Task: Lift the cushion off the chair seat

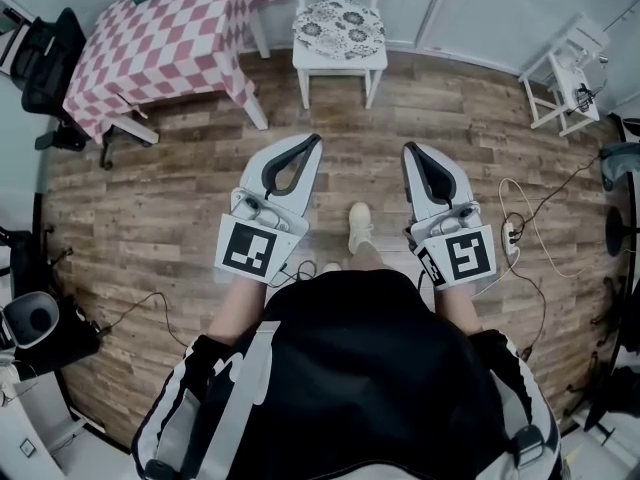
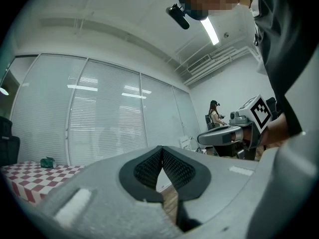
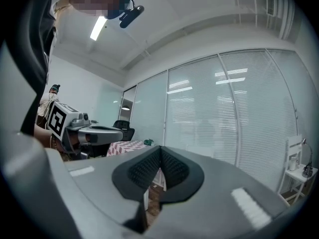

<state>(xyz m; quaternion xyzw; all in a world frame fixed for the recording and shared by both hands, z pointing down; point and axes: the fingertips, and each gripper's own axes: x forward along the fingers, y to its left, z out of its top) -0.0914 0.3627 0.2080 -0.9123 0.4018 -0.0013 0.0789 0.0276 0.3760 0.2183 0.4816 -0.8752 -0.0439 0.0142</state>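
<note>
- The cushion [image 1: 338, 26], round with a floral print, lies flat on the seat of the white chair [image 1: 340, 70] by the far wall. Nothing touches it.
- As I judge it, the lift has not begun. The approach, the grasp and the raise all remain.
- The left gripper [image 1: 314, 140] has its jaws pressed together with nothing between them. It is held level, points toward the chair and is well apart from it.
- The right gripper [image 1: 408, 150] is likewise closed tip to tip and empty. It is level and runs roughly parallel to the left one.
- Both are held out in front of the person's body, with bare wood floor [image 1: 180, 198] between them and the chair.
- A checked table [image 1: 165, 38] stands left of the chair, clear of the path.
- The jaws will likely need to spread before either can take the cushion's edge.
</note>
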